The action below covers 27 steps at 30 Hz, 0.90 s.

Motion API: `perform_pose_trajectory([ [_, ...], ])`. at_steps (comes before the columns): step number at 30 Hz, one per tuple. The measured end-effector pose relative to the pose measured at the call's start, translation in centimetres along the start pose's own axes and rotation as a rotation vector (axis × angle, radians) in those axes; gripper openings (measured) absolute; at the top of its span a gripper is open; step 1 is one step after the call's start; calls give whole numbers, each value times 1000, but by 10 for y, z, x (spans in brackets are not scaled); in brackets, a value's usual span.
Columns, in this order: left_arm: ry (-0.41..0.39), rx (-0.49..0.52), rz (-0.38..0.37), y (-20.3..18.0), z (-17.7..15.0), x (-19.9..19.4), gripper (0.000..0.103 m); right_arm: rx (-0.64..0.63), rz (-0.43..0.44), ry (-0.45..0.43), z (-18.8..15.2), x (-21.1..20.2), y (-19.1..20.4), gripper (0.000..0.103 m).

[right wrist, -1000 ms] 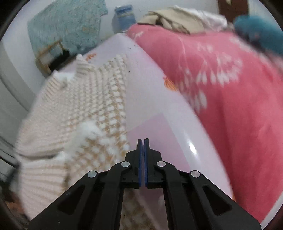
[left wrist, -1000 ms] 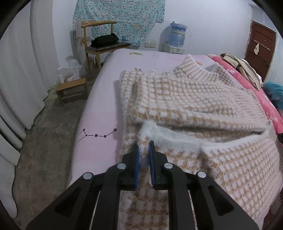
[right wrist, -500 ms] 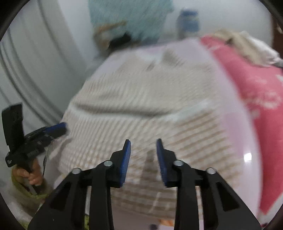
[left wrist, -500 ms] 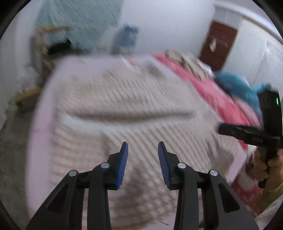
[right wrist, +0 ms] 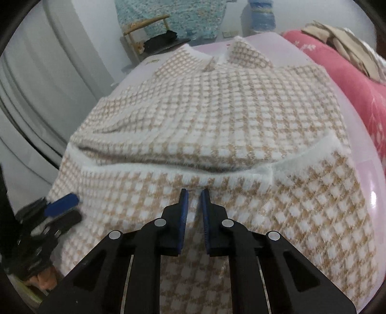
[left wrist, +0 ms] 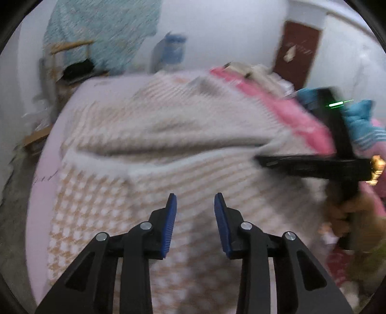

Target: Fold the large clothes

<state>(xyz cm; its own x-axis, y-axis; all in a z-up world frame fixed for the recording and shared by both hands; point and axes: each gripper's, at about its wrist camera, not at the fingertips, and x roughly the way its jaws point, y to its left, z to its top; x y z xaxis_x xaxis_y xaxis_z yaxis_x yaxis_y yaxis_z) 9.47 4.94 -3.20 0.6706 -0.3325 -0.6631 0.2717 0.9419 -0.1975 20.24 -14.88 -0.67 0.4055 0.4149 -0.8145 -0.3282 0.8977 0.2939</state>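
Spread across a pale pink bed sheet (right wrist: 357,154): a fluffy cream-and-tan checked knit sweater (right wrist: 217,116), collar toward twelve o'clock in the right wrist view, near half folded up over the body so a white fuzzy hem band (right wrist: 168,170) runs across the middle from nine to three o'clock.

Over the folded near part, at six o'clock in its own view: the right gripper (right wrist: 193,200), black with blue pads, jaws a narrow slit apart after just closing further, nothing between them, no cloth pinched. In the blurred left wrist view the same gripper (left wrist: 263,160) lies sideways at three o'clock, tips at the right end of the fold line, with a hand (left wrist: 347,217) on its handle; contact with the knit not discernible there.

At six o'clock in the left view: the left gripper (left wrist: 195,203), jaws clearly apart, having just eased slightly inward, empty, above the checked knit. Seen again at eight o'clock in the right view (right wrist: 65,207), beside the sweater's left edge.

Farther out: a rose-pink floral blanket (right wrist: 349,72) at two o'clock along the bed's right side, beige clothes (right wrist: 347,38) piled on it. At twelve o'clock, a wooden chair (right wrist: 144,31) with a black bundle on the seat, teal patterned cloth (right wrist: 173,17) on the wall, a blue water bottle (right wrist: 261,15). White curtains (right wrist: 36,84) at ten o'clock. A dark brown door (left wrist: 299,58) at one o'clock in the left view.
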Motion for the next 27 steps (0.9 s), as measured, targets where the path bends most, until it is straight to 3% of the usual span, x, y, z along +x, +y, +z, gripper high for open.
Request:
perform_pose_trajectory([
  [2, 6, 35, -43, -11, 1, 1, 32, 26, 22, 5, 1, -1, -5, 9],
  [5, 94, 47, -23, -17, -7, 24, 33, 49, 20, 1, 1, -13, -7, 11],
  [7, 77, 37, -32, -14, -8, 25, 33, 34, 34, -30, -3, -35, -1, 15],
  [10, 82, 12, -40, -8, -8, 27, 34, -74, 47, -83, -22, -78, 19, 15],
  [13, 79, 17, -37, -8, -9, 26, 34, -166, 59, -50, -48, -93, 38, 15],
  [18, 86, 17, -36, -10, -9, 27, 34, -218, -37, 81, -91, -54, 49, 15],
  [19, 83, 19, -31, -9, -10, 27, 34, -222, -44, 49, -94, -53, 49, 15],
  [22, 89, 20, -30, -9, -8, 30, 34, -201, -55, 60, -85, -55, 49, 15],
  [27, 84, 19, -32, -9, -7, 30, 34, -181, -144, -22, -84, -86, 34, 15],
])
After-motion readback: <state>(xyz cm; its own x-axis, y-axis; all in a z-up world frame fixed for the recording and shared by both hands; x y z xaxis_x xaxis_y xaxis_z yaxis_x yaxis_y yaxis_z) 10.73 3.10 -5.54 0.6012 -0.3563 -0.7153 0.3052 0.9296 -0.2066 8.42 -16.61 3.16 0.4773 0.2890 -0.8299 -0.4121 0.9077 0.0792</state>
